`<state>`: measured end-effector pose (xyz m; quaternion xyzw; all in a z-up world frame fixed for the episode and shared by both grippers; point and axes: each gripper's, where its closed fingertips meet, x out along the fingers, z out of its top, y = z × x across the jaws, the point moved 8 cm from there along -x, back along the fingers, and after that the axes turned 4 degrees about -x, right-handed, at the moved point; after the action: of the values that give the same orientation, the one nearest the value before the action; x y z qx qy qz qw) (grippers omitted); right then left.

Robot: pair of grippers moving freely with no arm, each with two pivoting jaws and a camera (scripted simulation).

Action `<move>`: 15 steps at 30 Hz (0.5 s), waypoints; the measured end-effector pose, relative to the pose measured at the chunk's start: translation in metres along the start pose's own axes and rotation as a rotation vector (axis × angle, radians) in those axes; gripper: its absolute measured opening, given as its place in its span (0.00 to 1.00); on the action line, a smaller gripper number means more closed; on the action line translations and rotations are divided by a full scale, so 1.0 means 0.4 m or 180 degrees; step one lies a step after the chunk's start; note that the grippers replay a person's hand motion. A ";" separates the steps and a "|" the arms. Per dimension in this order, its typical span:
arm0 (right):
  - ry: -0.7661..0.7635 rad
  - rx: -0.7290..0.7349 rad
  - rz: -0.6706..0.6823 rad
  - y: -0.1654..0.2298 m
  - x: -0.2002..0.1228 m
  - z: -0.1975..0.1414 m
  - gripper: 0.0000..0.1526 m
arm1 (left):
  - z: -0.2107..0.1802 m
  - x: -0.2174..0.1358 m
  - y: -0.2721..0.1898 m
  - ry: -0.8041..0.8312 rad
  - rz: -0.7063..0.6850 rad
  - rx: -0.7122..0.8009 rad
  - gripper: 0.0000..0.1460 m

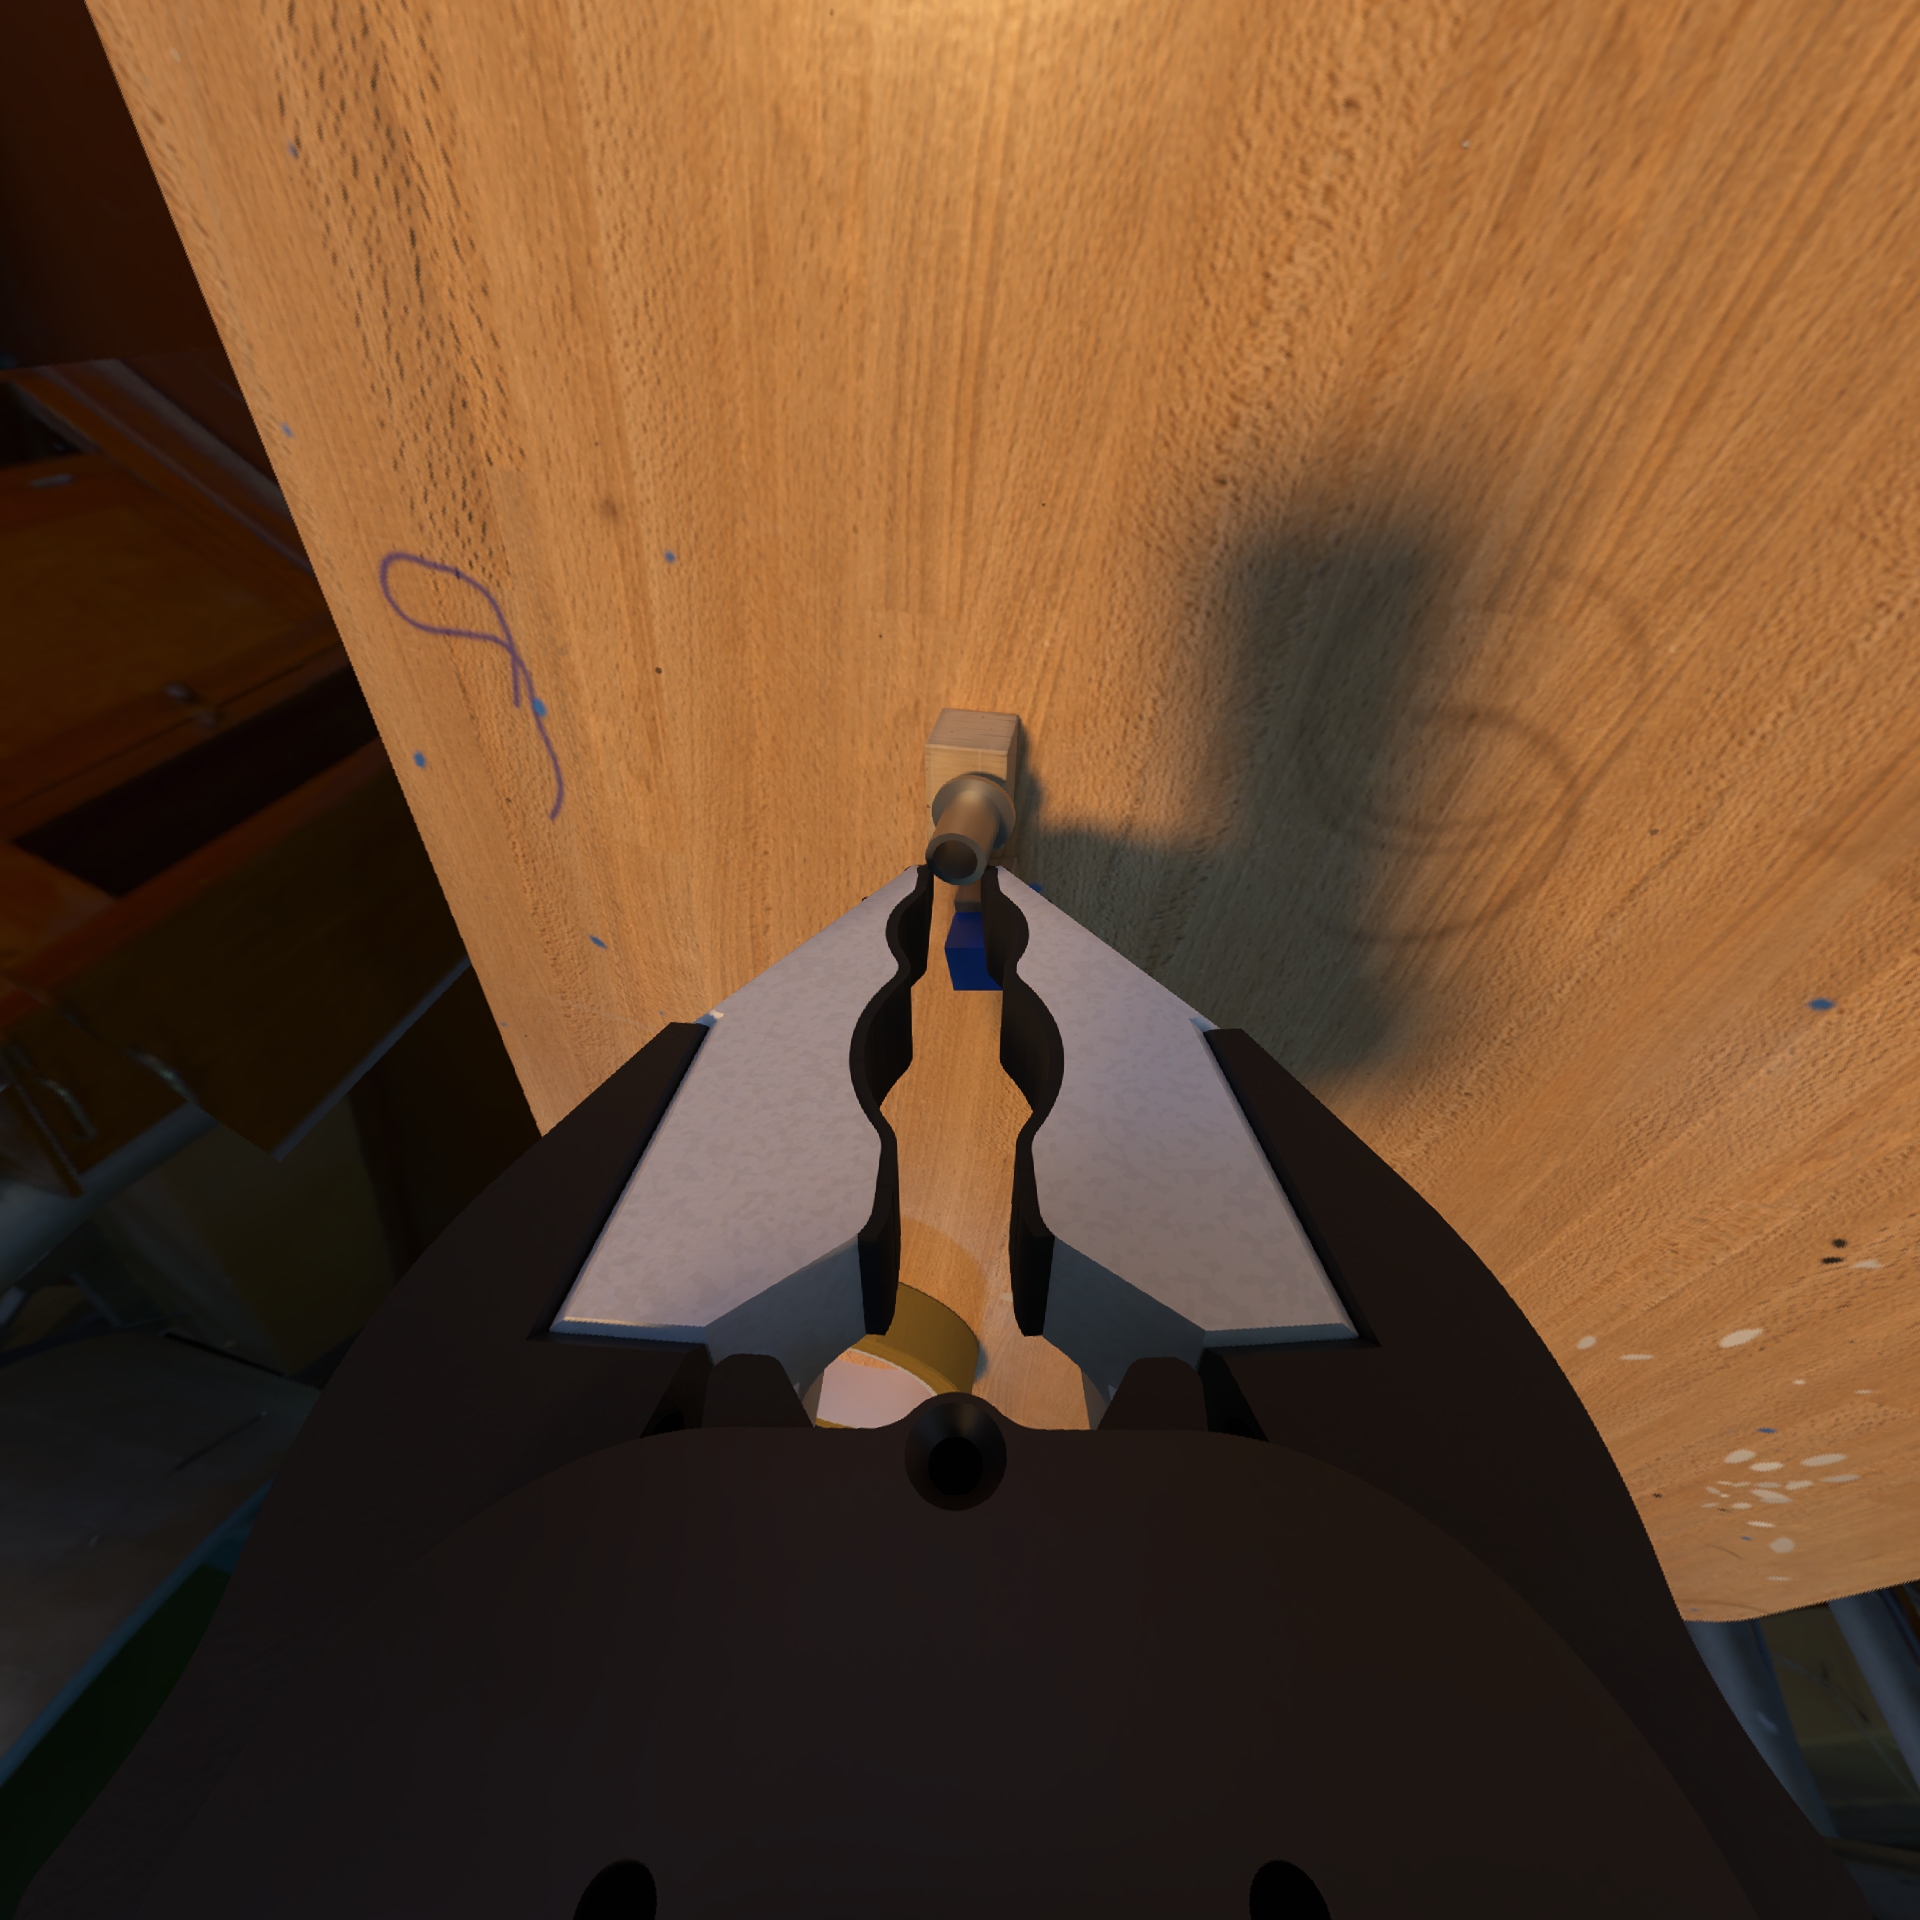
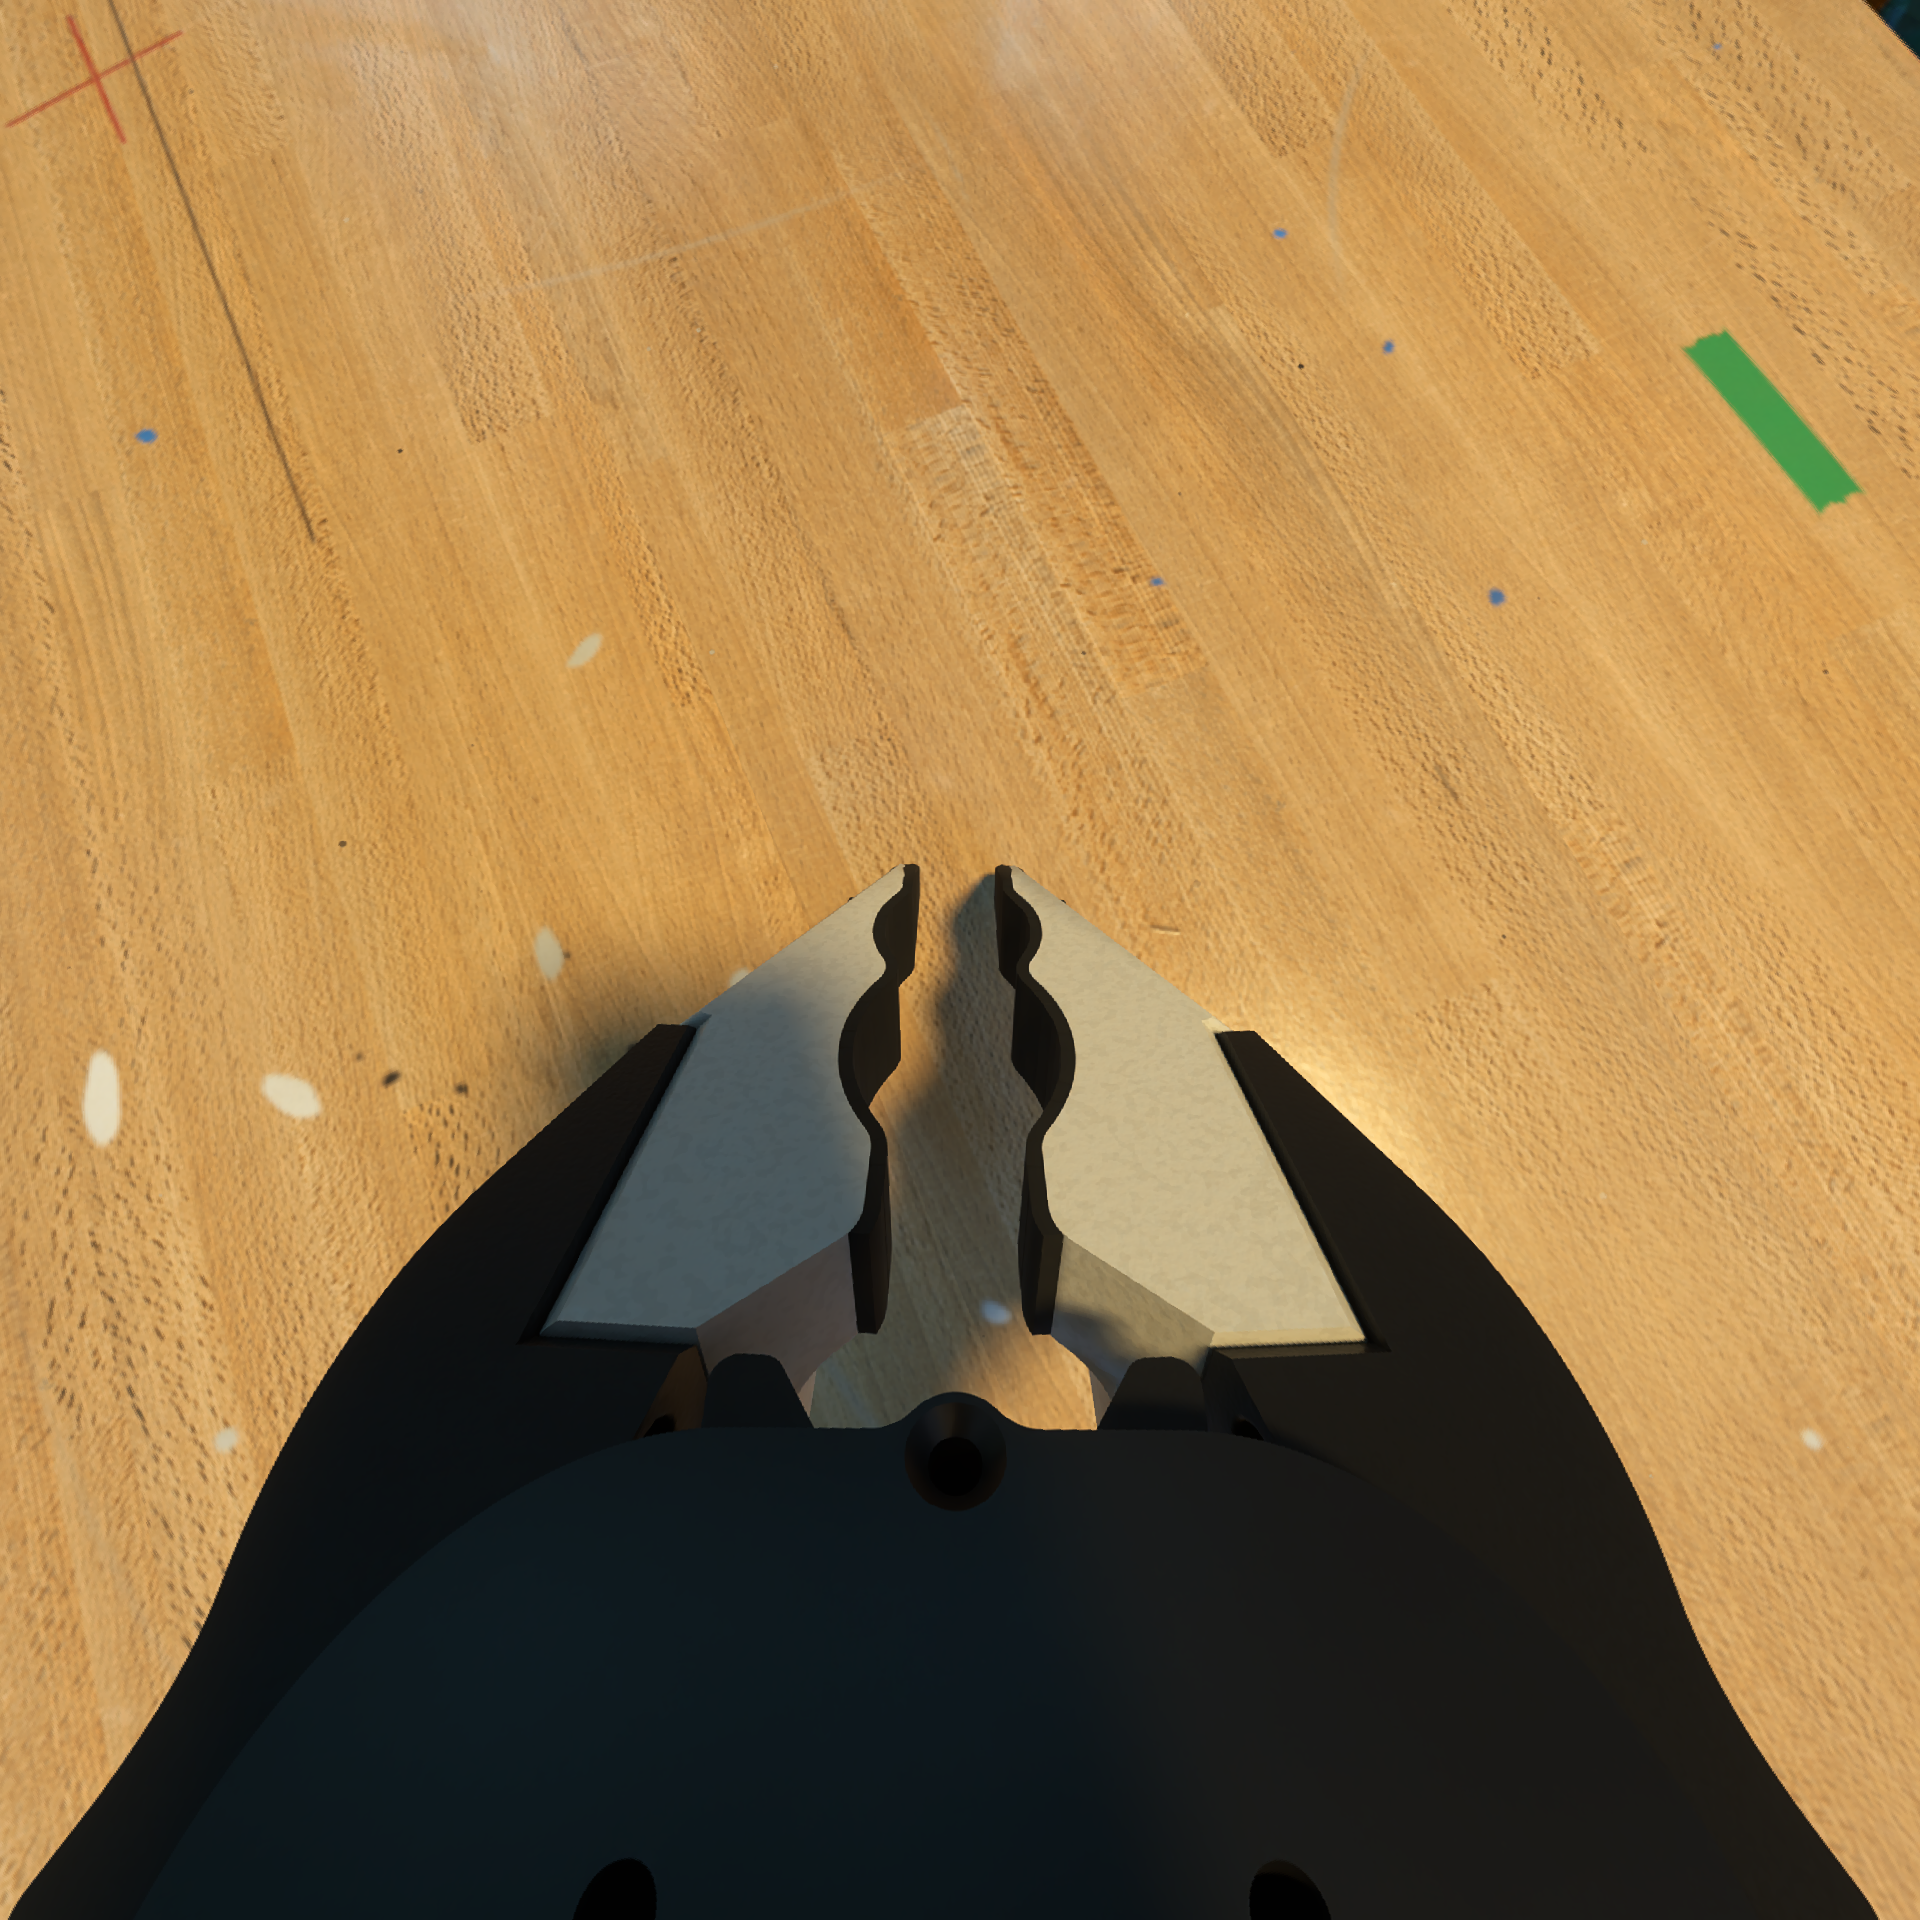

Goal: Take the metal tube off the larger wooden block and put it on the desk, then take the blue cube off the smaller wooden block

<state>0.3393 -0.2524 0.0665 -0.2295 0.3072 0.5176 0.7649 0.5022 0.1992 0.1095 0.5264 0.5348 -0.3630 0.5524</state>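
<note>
overhead, both tools gape empty: left tool (image 1: 957, 878) above metal tube (image 1: 966, 831).

Right gripper (image 2: 957, 878) over bare wooden desk (image 2: 727, 520)

Its 2 fingers stand slightly parted with nothing between them. A green tape strip (image 2: 1771, 419) lies far ahead to its right, a red cross mark (image 2: 96, 78) far ahead to its left.
</note>
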 end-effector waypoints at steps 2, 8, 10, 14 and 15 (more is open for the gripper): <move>0.0000 0.0001 -0.0002 0.000 0.000 0.000 0.09 | -0.002 -0.003 -0.005 -0.0016 0.0020 0.0022 0.06; 0.0003 -0.0007 -0.0009 0.001 0.000 0.000 0.10 | -0.006 -0.009 -0.013 -0.0071 0.0193 0.0069 0.06; 0.0005 -0.0010 -0.0008 0.001 0.000 0.000 0.10 | -0.007 -0.018 -0.015 -0.0135 0.0320 0.0091 0.06; 0.0005 -0.0012 -0.0004 0.001 0.000 0.000 0.10 | -0.009 -0.037 -0.020 -0.0239 0.0648 0.0213 0.06; 0.0006 -0.0013 -0.0005 0.001 0.000 0.000 0.10 | -0.011 -0.040 -0.023 -0.0241 0.0711 0.0247 0.06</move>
<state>0.3388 -0.2522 0.0666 -0.2318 0.3067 0.5174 0.7645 0.4898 0.1992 0.1237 0.5896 0.4372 -0.3391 0.5884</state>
